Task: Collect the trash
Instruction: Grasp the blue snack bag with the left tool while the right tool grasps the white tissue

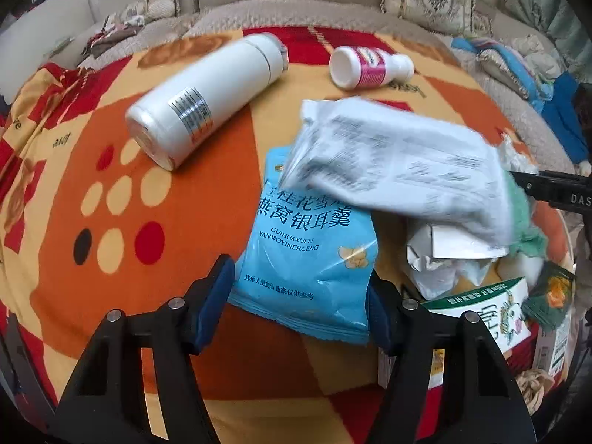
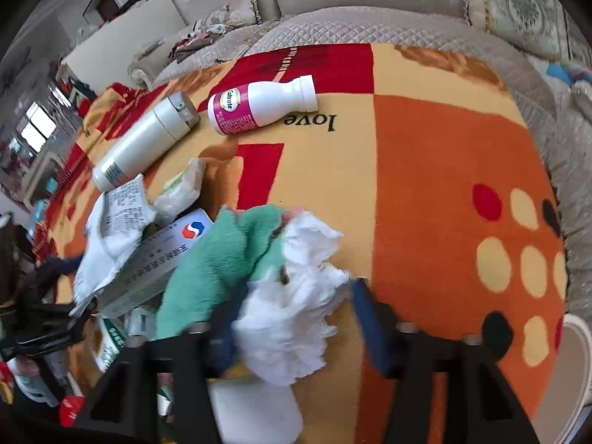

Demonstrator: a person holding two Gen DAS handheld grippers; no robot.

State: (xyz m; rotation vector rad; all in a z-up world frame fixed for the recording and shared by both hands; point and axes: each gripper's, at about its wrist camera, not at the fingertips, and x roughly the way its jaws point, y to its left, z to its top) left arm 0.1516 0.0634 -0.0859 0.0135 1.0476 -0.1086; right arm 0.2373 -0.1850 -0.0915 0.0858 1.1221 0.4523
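Blue-padded black fingers of the left gripper (image 1: 299,307) straddle the lower edge of a light-blue crinkled foil snack pouch (image 1: 310,259) lying flat on an orange, red and cream patterned blanket (image 1: 155,251); the left pad touches the pouch's left edge and the right pad sits against its right edge, though whether they actually press on it I cannot tell. A grey-white printed plastic bag (image 1: 399,162), blurred, overlaps the pouch's top.

On the right-wrist view, the right gripper (image 2: 292,322) has its jaws closed on a crumpled white paper tissue (image 2: 296,318), beside a mint-green fleecy cloth (image 2: 222,259). A pile of small cardboard boxes (image 2: 155,262) and wrappers lies to the left. Farther back lie a white cylindrical flask (image 2: 144,140) and a white pill bottle with a magenta label (image 2: 259,105), both on their sides.
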